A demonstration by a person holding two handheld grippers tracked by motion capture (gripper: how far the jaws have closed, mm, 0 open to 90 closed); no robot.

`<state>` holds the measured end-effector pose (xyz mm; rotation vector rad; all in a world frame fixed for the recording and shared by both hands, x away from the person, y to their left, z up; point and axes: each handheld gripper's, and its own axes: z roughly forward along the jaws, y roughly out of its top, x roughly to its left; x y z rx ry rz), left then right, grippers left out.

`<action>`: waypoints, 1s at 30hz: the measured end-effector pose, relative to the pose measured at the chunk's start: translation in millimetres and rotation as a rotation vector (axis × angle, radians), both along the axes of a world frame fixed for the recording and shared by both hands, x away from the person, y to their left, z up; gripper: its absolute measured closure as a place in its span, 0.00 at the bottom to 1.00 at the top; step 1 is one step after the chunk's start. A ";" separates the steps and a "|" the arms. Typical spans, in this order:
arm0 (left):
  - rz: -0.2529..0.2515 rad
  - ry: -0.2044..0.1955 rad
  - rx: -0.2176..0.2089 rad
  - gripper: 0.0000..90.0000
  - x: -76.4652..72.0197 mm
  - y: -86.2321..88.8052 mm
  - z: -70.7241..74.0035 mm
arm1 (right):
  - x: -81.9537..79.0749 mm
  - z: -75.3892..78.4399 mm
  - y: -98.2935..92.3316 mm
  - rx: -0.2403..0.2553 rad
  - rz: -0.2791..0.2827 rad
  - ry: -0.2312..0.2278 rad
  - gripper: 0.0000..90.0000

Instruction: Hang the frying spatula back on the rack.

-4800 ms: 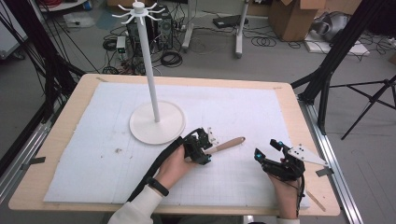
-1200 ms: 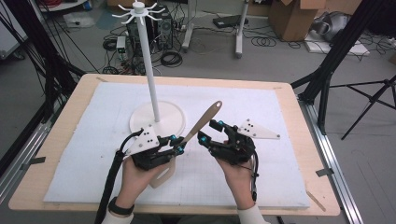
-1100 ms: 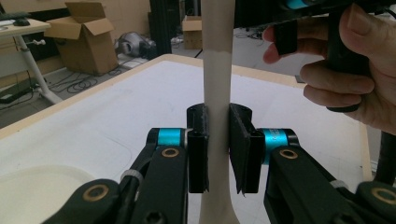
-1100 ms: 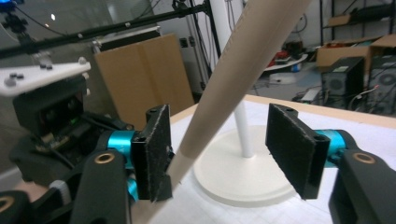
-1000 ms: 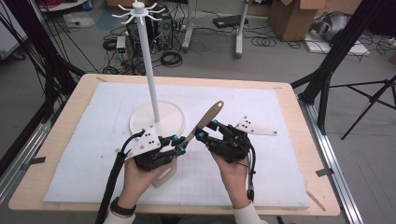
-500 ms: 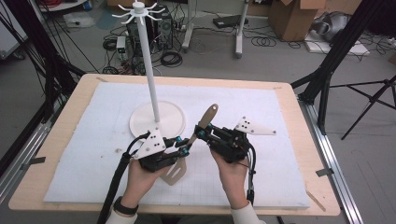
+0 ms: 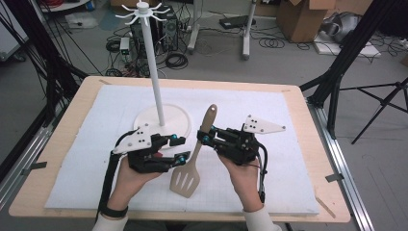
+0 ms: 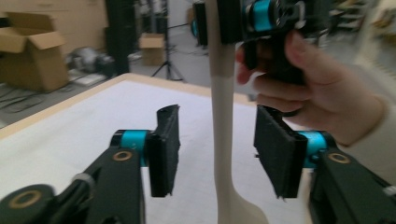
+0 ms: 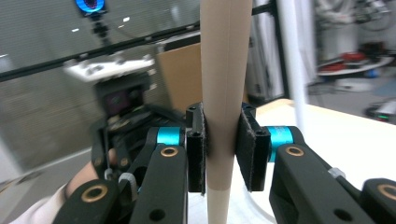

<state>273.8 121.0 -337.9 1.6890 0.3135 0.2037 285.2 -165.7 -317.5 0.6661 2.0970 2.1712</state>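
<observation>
Fingers of the right gripper (image 7: 206, 139), just right of centre in the high view, pinch the handle of a tan slotted spatula (image 7: 191, 161). Spatula stands tilted: handle tip toward the upper middle, slotted blade down at lower centre, over the white mat of the surface (image 7: 298, 192). Left gripper (image 7: 178, 147) sits left of centre, fingers spread, one above and one below, tips close beside the spatula neck; contact cannot be judged from here. White hook stand (image 7: 155, 82) rises behind, upper left of centre, round base partly behind the left gripper.

Left gripper view: two black fingers (image 8: 164, 150) spread wide, spatula handle (image 8: 221, 116) running vertically in the gap between them, touching neither pad. Right hand (image 8: 310, 88) at upper right holds the other gripper, clamped on the handle higher up.

Right gripper view: fingers (image 9: 246, 151) pressed on the handle (image 9: 224, 93) from both sides at centre frame. Left gripper blurred at left, probably facing this camera.
</observation>
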 end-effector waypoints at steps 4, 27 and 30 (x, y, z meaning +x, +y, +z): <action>-0.111 0.024 -0.038 0.44 2.7 8.2 6.3 | 0.3 6.6 4.3 -0.029 0.078 -0.031 0.84; -0.278 0.009 0.016 0.74 4.3 -2.5 17.0 | -4.7 28.4 30.7 -0.154 0.316 -0.114 0.84; -0.283 -0.001 0.015 0.79 4.0 -2.9 17.1 | -4.3 28.6 29.5 -0.151 0.319 -0.116 0.84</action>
